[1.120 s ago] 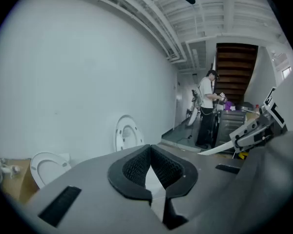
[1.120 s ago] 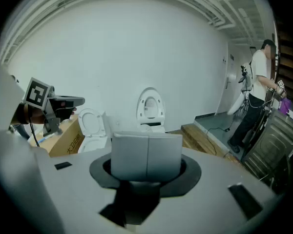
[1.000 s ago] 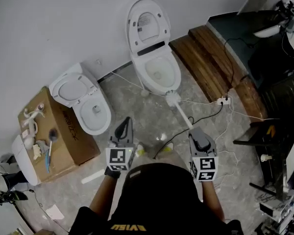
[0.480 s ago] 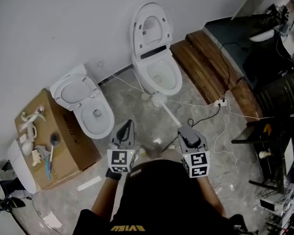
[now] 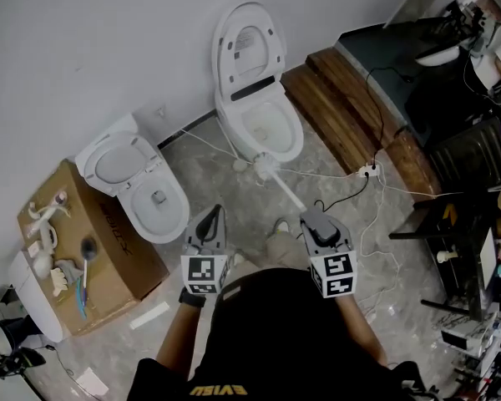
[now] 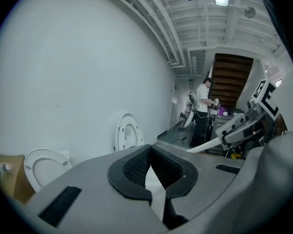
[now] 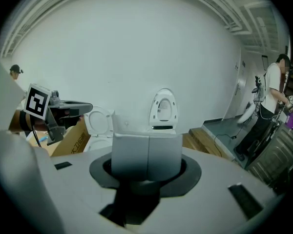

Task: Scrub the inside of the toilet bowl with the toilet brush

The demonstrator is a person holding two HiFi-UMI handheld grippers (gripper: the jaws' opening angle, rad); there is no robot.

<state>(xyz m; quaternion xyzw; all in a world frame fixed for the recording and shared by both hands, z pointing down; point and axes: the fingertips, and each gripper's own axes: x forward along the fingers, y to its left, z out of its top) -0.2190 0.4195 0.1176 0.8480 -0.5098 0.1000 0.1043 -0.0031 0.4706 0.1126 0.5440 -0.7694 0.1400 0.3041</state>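
Progress looks slight: the white long-handled toilet brush (image 5: 267,168) is in hand, but in the head view its round bristle head sits just outside the front rim of the white oval toilet bowl (image 5: 298,137), low over the grey marbled floor (image 5: 192,174) and not down in the basin. The bowl's white hinged lid (image 5: 249,40) stands raised against the wall, so the opening is free to enter. The right gripper (image 5: 314,220) has its jaws closed on the far end of the handle; in the right gripper view (image 7: 146,155) a pale squarish block of that handle fills the space between the pads. The left gripper (image 5: 215,212) is held level beside it, its jaws drawn together on nothing (image 6: 150,162), and seems to take no part. Off to the left, a second white toilet (image 5: 142,190) and a brown cardboard box (image 5: 108,241) are untouched. Judging from this, the scrubbing itself remains: lifting the head over the rim and working it around the inner wall. Whether the basin is already clean is too small to tell.
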